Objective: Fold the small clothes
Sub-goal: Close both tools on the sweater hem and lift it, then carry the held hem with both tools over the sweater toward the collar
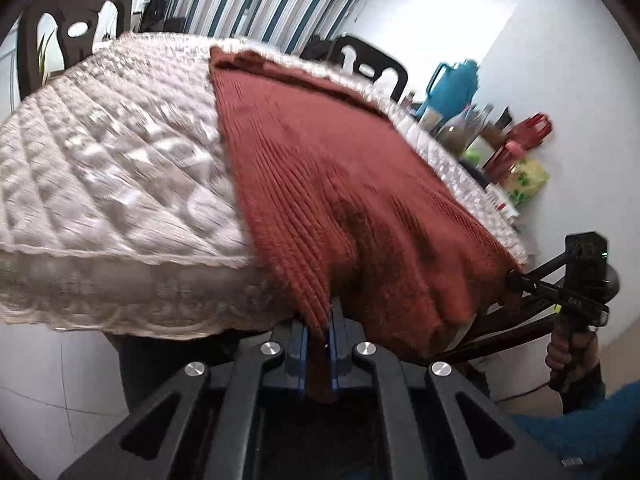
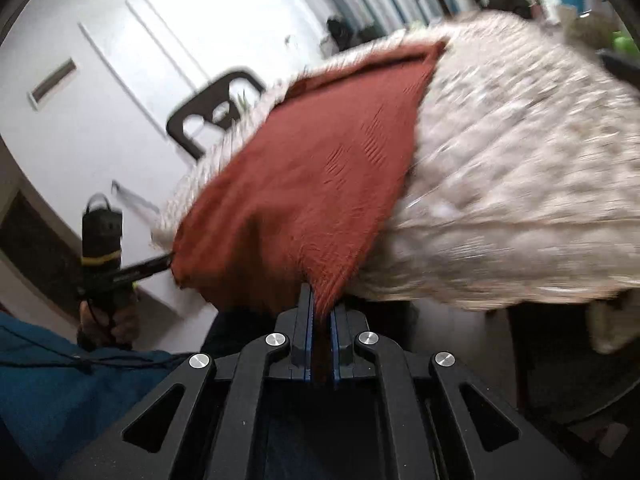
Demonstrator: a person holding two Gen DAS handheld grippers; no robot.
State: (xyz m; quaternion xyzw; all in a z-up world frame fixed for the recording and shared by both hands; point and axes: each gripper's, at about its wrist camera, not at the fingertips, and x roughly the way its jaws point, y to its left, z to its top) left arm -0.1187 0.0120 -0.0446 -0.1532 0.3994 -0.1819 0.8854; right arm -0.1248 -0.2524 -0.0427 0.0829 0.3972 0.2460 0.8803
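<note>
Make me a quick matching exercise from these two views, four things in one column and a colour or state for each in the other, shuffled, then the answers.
Column one:
1. knitted garment
2. left tool
3. jug
4. table cover

Column two:
A. teal
B. shut on a garment edge
C. rust red, lying over the table edge
D. pale, quilted

Pairs: 1-C, 2-B, 3-A, 4-D

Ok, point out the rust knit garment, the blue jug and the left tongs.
rust knit garment (image 1: 320, 168), left wrist view, middle of the ribbed panel
blue jug (image 1: 454, 82), left wrist view, its body
left tongs (image 1: 319, 340), left wrist view, between the tips
</note>
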